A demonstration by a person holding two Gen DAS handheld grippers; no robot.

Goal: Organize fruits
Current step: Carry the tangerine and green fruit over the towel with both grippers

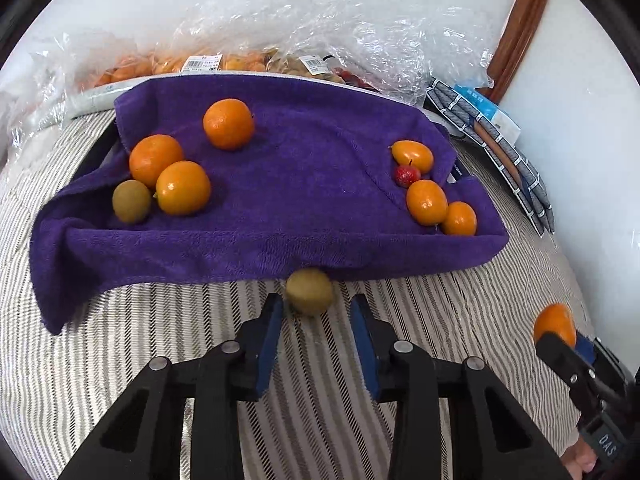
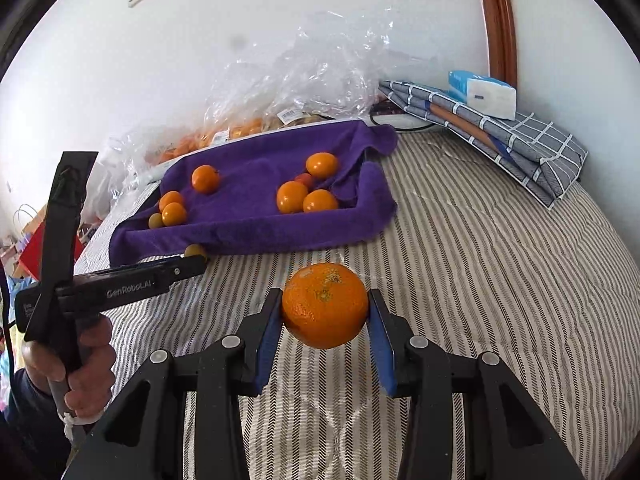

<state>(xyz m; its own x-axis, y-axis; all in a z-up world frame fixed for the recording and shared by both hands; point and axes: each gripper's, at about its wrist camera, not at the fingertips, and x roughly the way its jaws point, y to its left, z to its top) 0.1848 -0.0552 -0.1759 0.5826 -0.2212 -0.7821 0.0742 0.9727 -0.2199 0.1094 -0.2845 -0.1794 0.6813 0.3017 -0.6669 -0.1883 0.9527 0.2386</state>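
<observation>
A purple towel (image 1: 304, 184) lines a tray on the striped bed. On its left lie three oranges (image 1: 182, 188) and a green-brown fruit (image 1: 131, 201). On its right lie smaller orange fruits (image 1: 426, 202) and a small red fruit (image 1: 407, 175). A second green-brown fruit (image 1: 309, 292) lies on the bed against the towel's front edge, just ahead of my open left gripper (image 1: 316, 312). My right gripper (image 2: 325, 312) is shut on an orange (image 2: 325, 305), held above the bed. That orange also shows in the left wrist view (image 1: 554, 323).
Clear plastic bags (image 1: 280, 32) of fruit lie behind the tray by the wall. Folded checked cloth (image 2: 500, 140) and a tissue pack (image 2: 486, 94) sit at the back right. The striped bedcover (image 2: 500, 280) spreads in front and to the right.
</observation>
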